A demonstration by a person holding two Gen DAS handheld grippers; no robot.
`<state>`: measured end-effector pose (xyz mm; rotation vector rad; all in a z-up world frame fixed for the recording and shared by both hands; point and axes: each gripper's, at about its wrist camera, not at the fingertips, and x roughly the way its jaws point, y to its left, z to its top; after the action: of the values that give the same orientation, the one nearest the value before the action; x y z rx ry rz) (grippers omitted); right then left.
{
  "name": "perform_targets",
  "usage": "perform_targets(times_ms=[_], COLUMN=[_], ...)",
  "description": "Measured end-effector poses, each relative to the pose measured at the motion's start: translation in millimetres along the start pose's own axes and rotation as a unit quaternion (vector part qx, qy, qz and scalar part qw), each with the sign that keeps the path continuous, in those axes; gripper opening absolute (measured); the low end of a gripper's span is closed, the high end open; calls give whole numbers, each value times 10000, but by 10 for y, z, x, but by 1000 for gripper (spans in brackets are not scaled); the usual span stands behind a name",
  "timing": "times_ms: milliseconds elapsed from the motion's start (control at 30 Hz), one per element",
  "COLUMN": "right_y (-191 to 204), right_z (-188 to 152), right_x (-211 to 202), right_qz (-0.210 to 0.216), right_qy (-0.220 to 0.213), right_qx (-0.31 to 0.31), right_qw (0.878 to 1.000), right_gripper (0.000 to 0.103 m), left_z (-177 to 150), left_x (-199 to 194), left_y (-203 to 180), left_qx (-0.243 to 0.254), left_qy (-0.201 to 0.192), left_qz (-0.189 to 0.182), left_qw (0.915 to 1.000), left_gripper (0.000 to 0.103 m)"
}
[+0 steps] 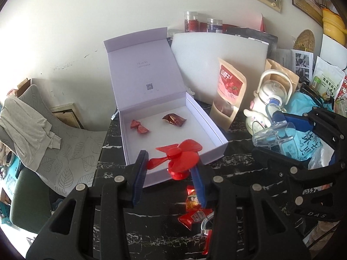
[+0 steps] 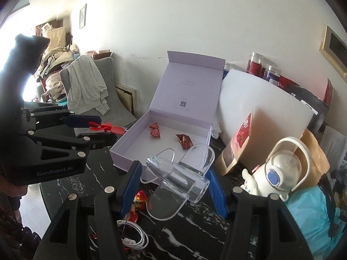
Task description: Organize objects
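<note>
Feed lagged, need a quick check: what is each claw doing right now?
Left claw: shut on the red fan, at the white box front edge.
Right claw: shut on the clear plastic fan.

Left tool (image 1: 171,173) level, fingers parted, clamped on a red fan (image 1: 177,156). Right tool (image 2: 173,186) just beside it, gripping a clear fan (image 2: 175,173).
</note>
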<state>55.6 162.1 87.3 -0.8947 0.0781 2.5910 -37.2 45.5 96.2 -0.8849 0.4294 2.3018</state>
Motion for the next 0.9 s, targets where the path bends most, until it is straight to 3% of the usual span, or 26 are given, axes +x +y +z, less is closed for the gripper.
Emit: perform_targets(times_ms=[433, 900], right_y=[-131, -305], right_z=[375, 593], right_x=[518, 1231], right_qz=[83, 134], right_qy=[85, 374], right_qx=[-85, -74], right_qw=[9999, 9992], right_gripper=[61, 61], left_z=[303, 513], left_x=[387, 1067], left_y=[217, 398], left_qx=[-65, -14], left_qy=[146, 472], left_qz=[8, -40], left_qw=[9999, 9989], left_gripper=[38, 38])
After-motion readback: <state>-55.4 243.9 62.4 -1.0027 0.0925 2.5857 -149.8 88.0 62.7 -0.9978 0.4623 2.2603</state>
